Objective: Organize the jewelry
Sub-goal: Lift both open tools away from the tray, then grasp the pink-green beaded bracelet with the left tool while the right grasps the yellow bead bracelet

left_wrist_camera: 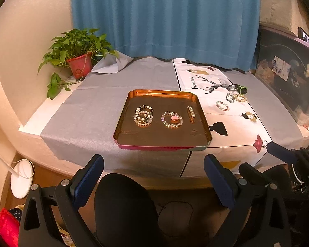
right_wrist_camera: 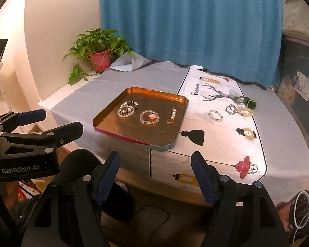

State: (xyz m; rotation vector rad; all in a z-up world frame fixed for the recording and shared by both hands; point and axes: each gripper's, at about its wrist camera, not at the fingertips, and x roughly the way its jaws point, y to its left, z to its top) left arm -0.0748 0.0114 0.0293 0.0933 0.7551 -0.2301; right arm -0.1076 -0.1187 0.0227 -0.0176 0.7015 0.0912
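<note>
A blue curtain hangs behind the table, which carries a grey cloth and a white printed runner. The landmark is the copper-coloured tray, which lies flat near the front edge of the table, partly on the grey cloth and partly on the runner.

Far behind the tray to its left, a green plant in a red pot stands in the corner of the table.

The left gripper is in front of the tray, off the table edge, with its fingers wide apart and nothing between them. The right gripper is also in front of the tray, its fingers apart and empty.

Inside the tray, a stack of beaded bracelets lies at the left, a clear bead bracelet with a pink charm in the middle, and a pearl hair clip at the right.

To the right of the tray, on the runner, lie a pastel bead bracelet, then a small group of bracelets, and behind them a green watch.
</note>
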